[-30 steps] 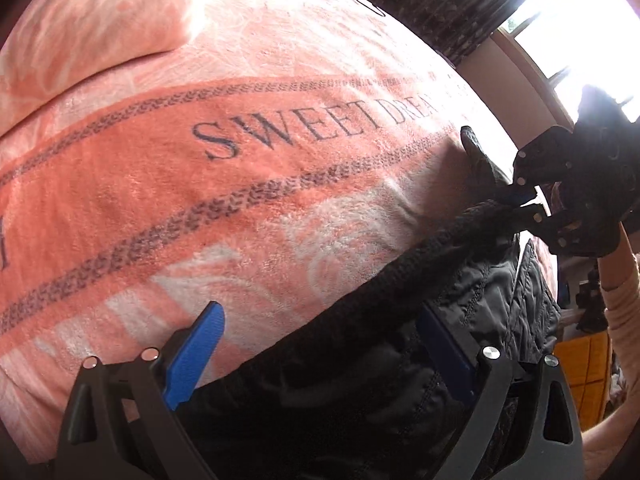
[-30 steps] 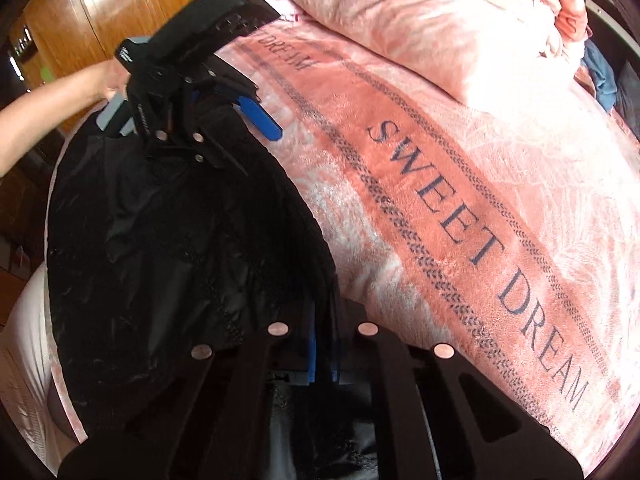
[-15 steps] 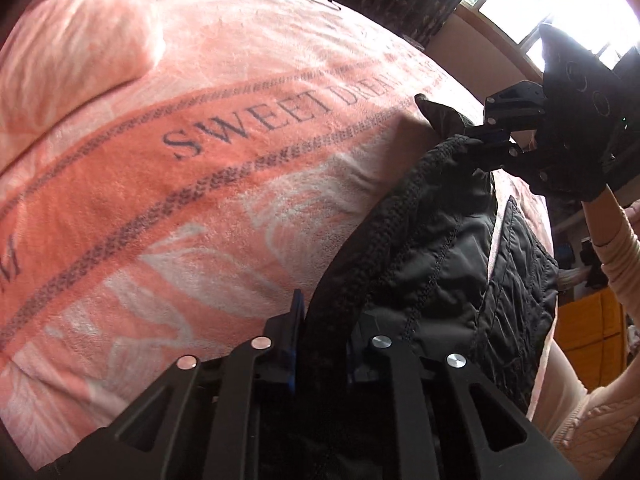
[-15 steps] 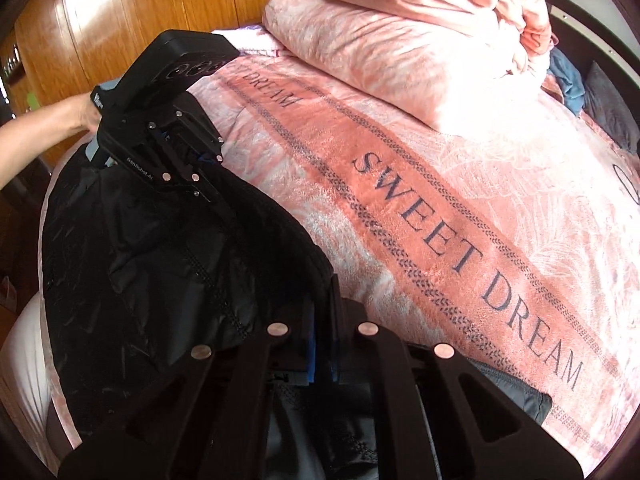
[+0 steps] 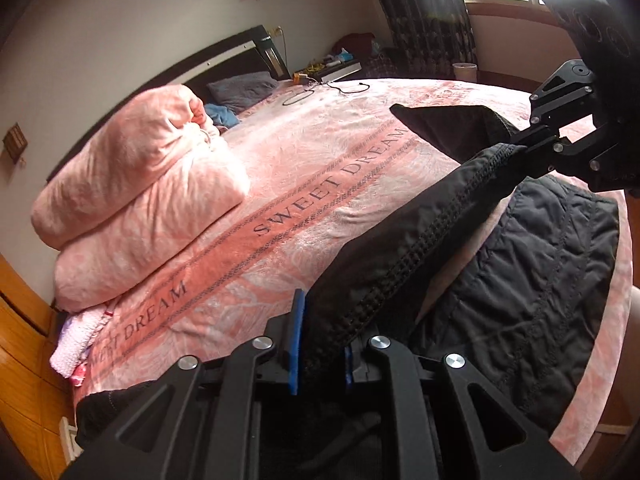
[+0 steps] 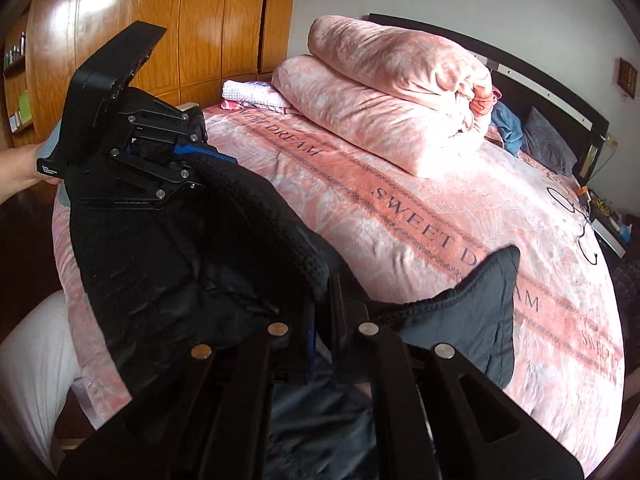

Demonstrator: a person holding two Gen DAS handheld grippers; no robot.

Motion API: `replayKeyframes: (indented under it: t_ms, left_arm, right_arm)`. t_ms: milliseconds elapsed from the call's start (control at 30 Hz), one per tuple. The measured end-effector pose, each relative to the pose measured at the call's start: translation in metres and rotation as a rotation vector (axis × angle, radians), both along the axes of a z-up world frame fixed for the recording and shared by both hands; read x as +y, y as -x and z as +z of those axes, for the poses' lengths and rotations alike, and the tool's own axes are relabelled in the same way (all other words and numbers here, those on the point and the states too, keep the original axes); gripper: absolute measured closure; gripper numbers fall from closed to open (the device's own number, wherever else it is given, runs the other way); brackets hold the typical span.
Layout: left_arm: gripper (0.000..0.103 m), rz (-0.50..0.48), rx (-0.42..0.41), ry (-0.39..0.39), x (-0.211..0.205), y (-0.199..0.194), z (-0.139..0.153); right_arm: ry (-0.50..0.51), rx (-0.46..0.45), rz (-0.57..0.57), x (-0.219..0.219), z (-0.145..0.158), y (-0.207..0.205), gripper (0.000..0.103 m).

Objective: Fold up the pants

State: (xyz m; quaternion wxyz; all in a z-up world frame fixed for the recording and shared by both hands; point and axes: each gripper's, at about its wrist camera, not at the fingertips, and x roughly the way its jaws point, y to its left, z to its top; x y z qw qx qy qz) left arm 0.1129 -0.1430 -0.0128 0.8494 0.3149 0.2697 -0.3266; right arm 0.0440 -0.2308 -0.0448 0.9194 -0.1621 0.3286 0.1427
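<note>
Left wrist view: our left gripper is clamped on the black pants' ribbed waistband, which runs lengthwise away to our right gripper, likewise pinching it, raised over the pink blanket.

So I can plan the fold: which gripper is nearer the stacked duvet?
Left. The left gripper holds the pants nearer the duvet; the right gripper is farther along.
</note>
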Motion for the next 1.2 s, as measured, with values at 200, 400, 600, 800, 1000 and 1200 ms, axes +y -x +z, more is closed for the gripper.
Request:
replayKeyframes:
  t_ms: [200,400,600,800,1000,1200]
  left_arm:
    - [0.088,0.046,0.014,0.038,0.015,0.077,-0.026]
    - [0.087,0.139,0.184,0.128,0.032,0.117,-0.067]
    - [0.078,0.263,0.347,0.203,0.043,0.116,-0.111]
    - [0.016,0.268,0.438,0.344,0.070,0.131,-0.100]
    - [0.009,0.425,0.467,0.515,0.118,0.107,-0.070]
    - [0.009,0.558,0.457,0.533,0.113,0.075,-0.082]
  right_arm:
    - [-0.087,0.071,-0.060,0.013,-0.037,0.057,0.099]
    - [-0.124,0.166,-0.117,0.026,-0.083,0.085,0.098]
    - [-0.129,0.255,-0.155,0.029,-0.116,0.086,0.092]
    - [-0.183,0.302,-0.115,0.027,-0.107,0.104,0.040]
    - [-0.313,0.140,-0.207,0.007,-0.045,0.106,0.029]
    - [-0.108,0.207,-0.439,0.024,-0.069,0.012,0.021]
